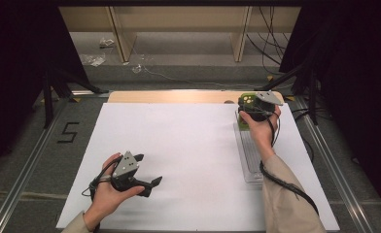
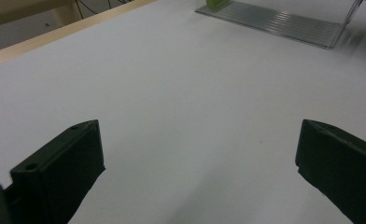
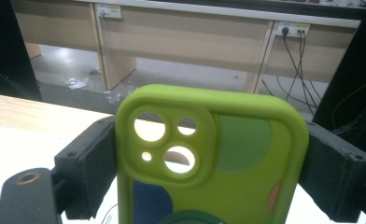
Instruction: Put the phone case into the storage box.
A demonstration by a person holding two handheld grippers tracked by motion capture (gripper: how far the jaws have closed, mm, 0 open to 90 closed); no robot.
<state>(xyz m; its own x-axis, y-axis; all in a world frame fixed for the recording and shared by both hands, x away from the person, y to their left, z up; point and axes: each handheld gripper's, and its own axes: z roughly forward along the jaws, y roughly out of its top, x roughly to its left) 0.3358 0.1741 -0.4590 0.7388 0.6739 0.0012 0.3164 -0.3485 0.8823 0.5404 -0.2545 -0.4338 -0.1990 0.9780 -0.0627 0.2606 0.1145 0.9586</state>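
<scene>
A lime-green phone case [image 3: 246,186] with camera cut-outs and coloured patches stands upright between the jaws of my right gripper [image 3: 209,154], which is shut on its two sides. From above, this gripper [image 1: 248,108] holds the case [image 1: 247,99] at the far right of the table, over the far end of a clear ribbed plastic tray [image 1: 249,155]. My left gripper [image 1: 148,169] rests near the front left with its jaws wide apart and nothing between them. The left gripper view has bare white surface between the jaws of the left gripper [image 2: 200,158] and the tray [image 2: 284,23] farther off.
A white sheet [image 1: 188,145] covers the table, with a wooden strip [image 1: 169,96] along its far edge. Beyond are wooden furniture legs, cables and plastic scraps on the floor. Dark stand legs flank the table, and a "5" [image 1: 68,132] is marked at left.
</scene>
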